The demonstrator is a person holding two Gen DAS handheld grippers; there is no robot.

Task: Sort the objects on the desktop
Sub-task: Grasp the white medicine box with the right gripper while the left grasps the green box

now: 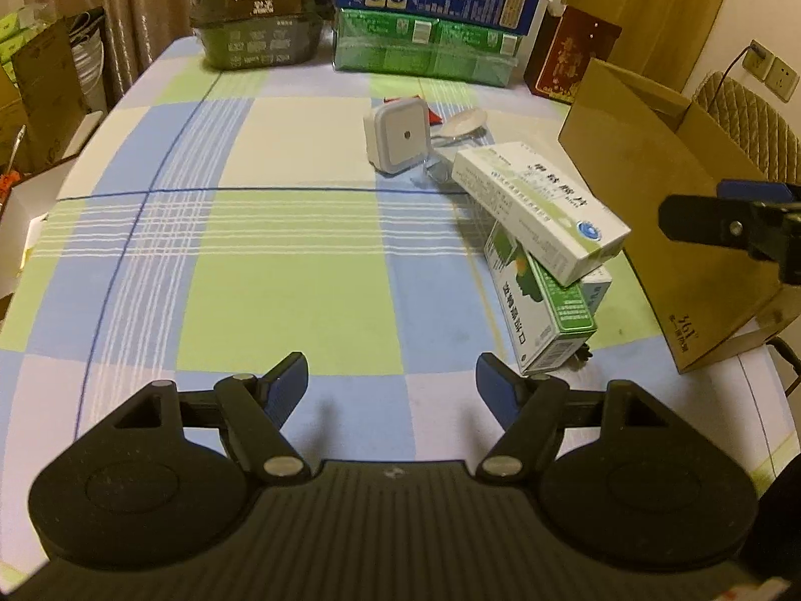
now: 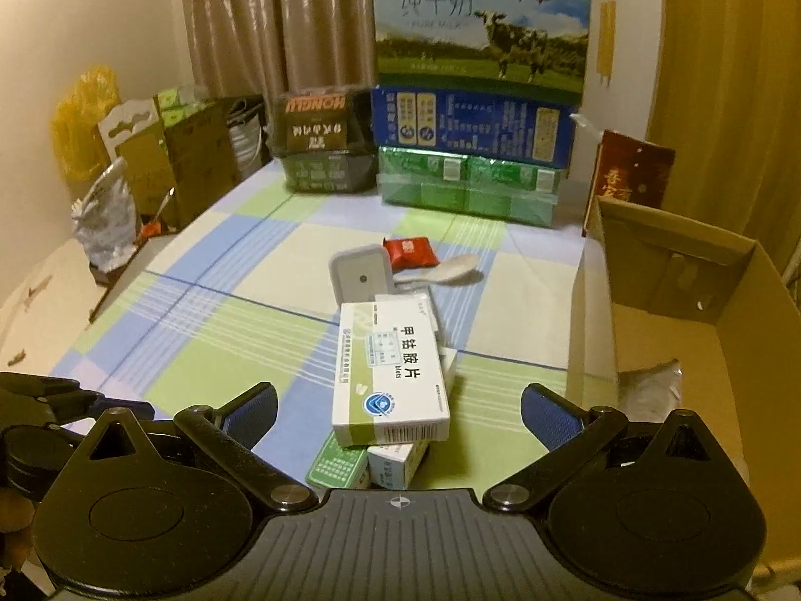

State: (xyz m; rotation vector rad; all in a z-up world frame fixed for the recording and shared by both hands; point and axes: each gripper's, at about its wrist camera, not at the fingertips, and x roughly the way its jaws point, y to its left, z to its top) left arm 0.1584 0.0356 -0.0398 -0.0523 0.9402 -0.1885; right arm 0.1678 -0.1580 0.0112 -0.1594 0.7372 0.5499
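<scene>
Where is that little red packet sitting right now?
In the right wrist view the red packet lies mid-table, just behind the white square device and left of the spoon.

You're in a home: checked-cloth worktop (image 2: 225,270), curtains (image 2: 270,20) at upper centre, stacked milk cartons (image 2: 475,75) behind.

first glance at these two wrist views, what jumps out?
A small heap mid-table: a white and green medicine box lying on top of a green one, with a white square night light, a spoon and a red packet just behind. An open cardboard box stands to their right. Both the left gripper and right gripper are open and empty.
</scene>
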